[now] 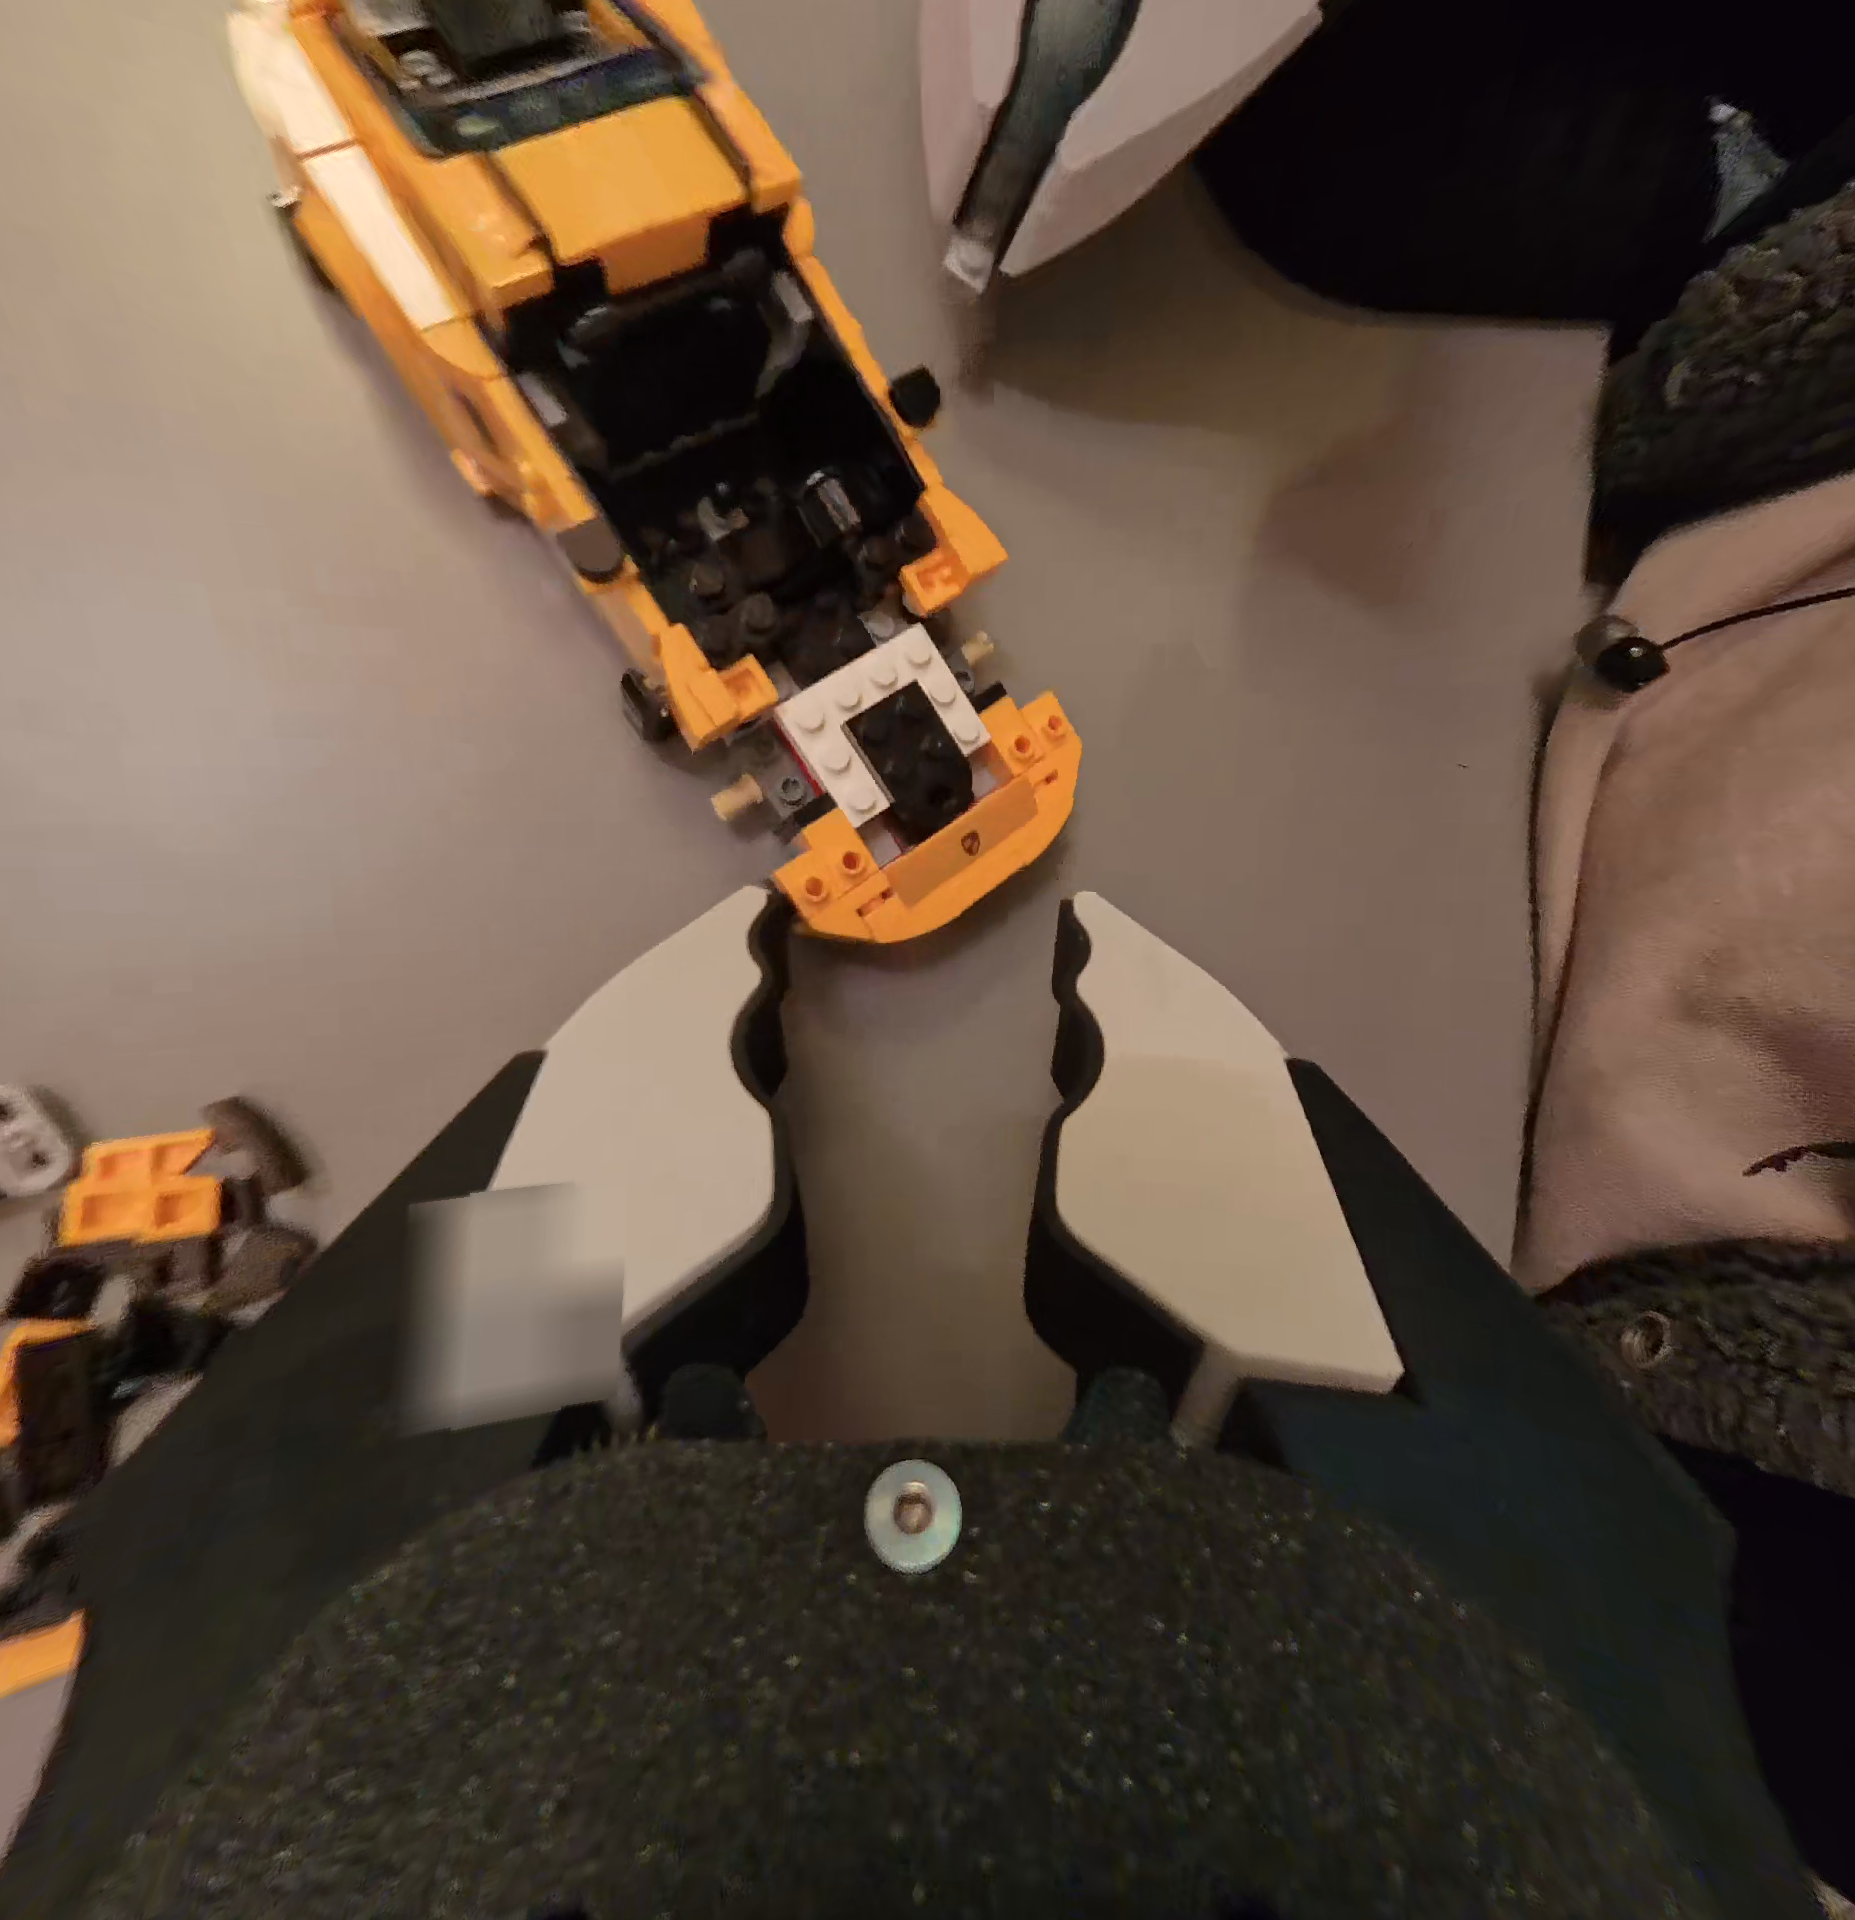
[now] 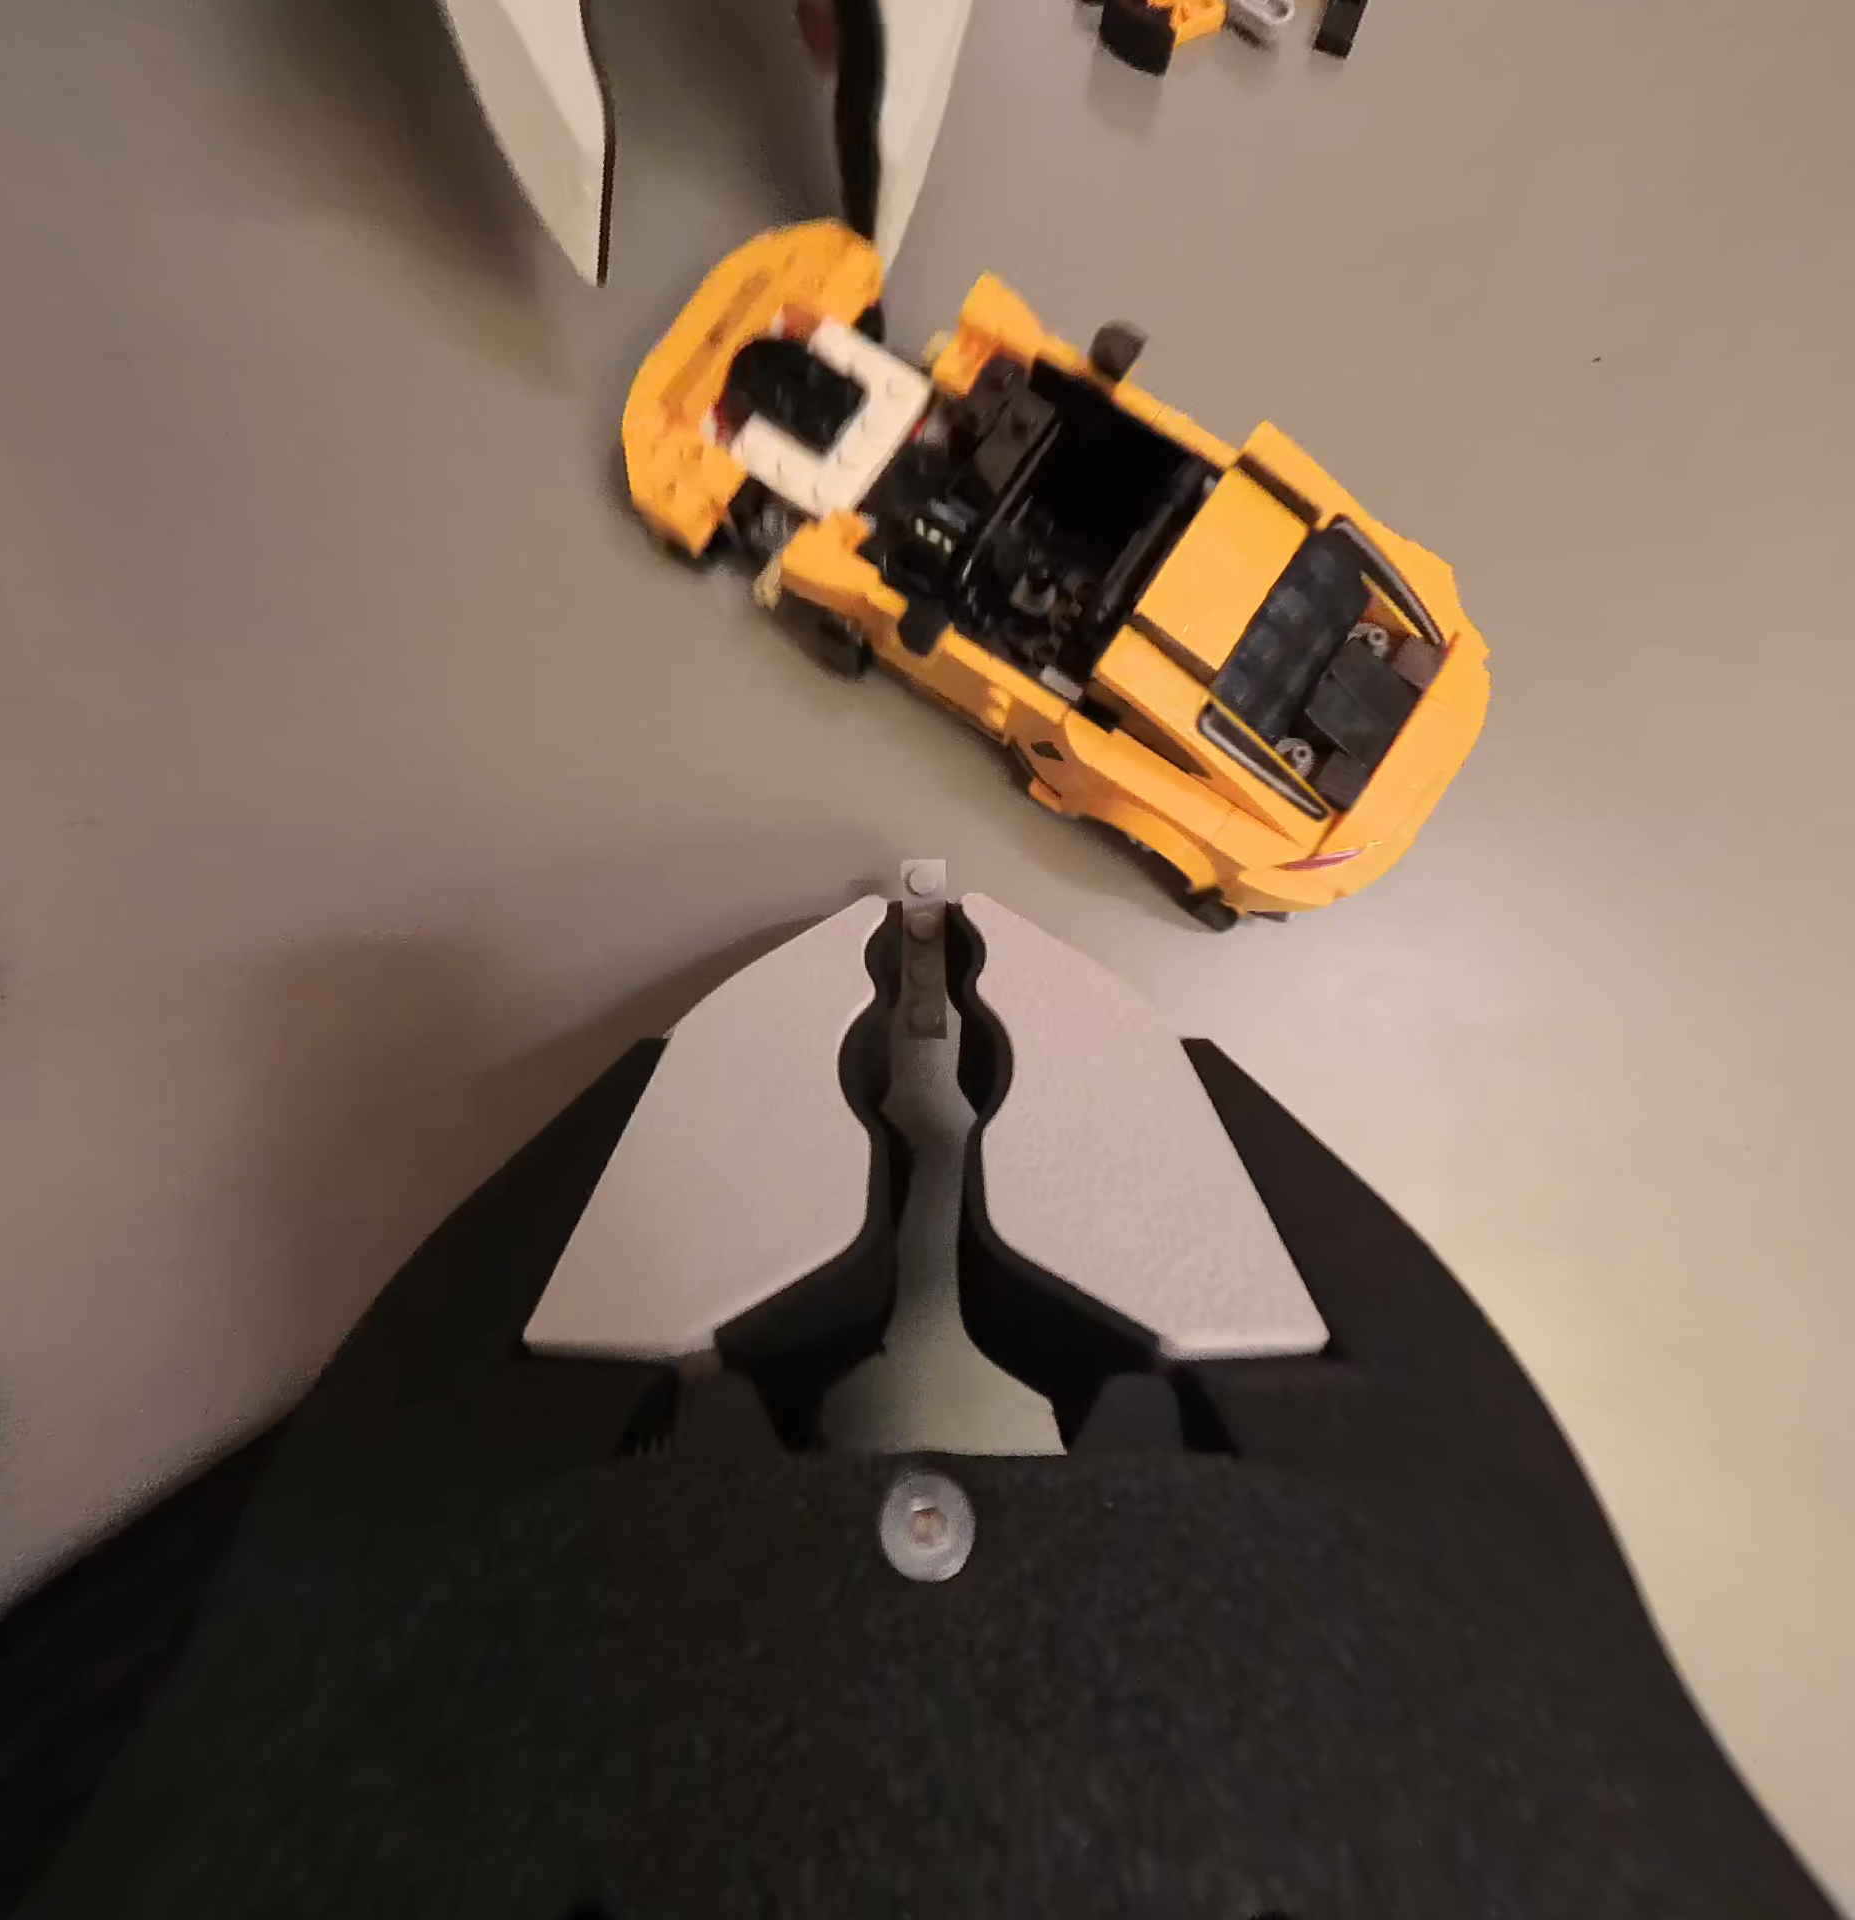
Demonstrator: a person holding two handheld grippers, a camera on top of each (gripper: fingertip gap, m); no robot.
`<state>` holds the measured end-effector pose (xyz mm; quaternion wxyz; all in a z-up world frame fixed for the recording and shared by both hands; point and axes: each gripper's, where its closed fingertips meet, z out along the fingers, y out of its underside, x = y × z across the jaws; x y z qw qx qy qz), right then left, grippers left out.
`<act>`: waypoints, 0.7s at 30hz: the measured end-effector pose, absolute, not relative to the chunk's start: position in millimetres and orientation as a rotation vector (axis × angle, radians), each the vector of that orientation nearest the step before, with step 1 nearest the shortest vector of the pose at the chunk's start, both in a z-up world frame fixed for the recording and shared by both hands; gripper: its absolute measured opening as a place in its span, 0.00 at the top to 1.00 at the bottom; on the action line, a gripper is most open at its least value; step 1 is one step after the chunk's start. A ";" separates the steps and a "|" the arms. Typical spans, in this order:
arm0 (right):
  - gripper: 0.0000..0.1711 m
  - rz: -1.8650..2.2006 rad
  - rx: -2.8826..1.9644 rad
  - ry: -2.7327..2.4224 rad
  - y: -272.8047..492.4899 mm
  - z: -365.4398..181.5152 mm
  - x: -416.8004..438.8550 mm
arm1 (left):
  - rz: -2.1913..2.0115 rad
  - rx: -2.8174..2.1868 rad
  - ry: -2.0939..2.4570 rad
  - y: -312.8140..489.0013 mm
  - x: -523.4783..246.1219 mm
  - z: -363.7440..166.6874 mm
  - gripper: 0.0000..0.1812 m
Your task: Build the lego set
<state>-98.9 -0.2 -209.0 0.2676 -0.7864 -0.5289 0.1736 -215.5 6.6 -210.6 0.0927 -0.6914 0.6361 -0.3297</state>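
Observation:
An orange lego car (image 1: pixel 632 343) with an open black cockpit and a white-and-black studded nose section stands on the grey table. My left gripper (image 1: pixel 918 914) is open and empty, its left fingertip just at the car's orange front bumper (image 1: pixel 933 873). My right gripper (image 2: pixel 925 914) is shut on a thin grey studded plate (image 2: pixel 923 961), held lengthwise between the fingers, a little short of the car's side (image 2: pixel 1058 582). In the left wrist view the right gripper (image 1: pixel 990 244) hangs at the top, right of the car. In the right wrist view the left gripper (image 2: pixel 741 260) shows at the car's nose.
A heap of loose orange, black and grey lego pieces (image 1: pixel 102 1257) lies at the left of the left wrist view; it also shows at the top of the right wrist view (image 2: pixel 1193 26). A person's pale sleeve with dark fleece trim (image 1: pixel 1733 883) fills the right side. The grippers' ends are close to 12 cm from one another.

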 end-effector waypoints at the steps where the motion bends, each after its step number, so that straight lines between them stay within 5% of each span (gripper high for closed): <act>1: 0.96 0.489 -2.120 -1.394 -2.2 -204.6 -100.6 | -1.006 -2.037 1.905 0.4 -212.4 -210.6 0.75; 21: 0.96 0.425 -2.149 -1.458 -1.9 -196.7 -154.2 | -0.967 -1.634 2.051 -5.3 -170.0 -192.8 0.87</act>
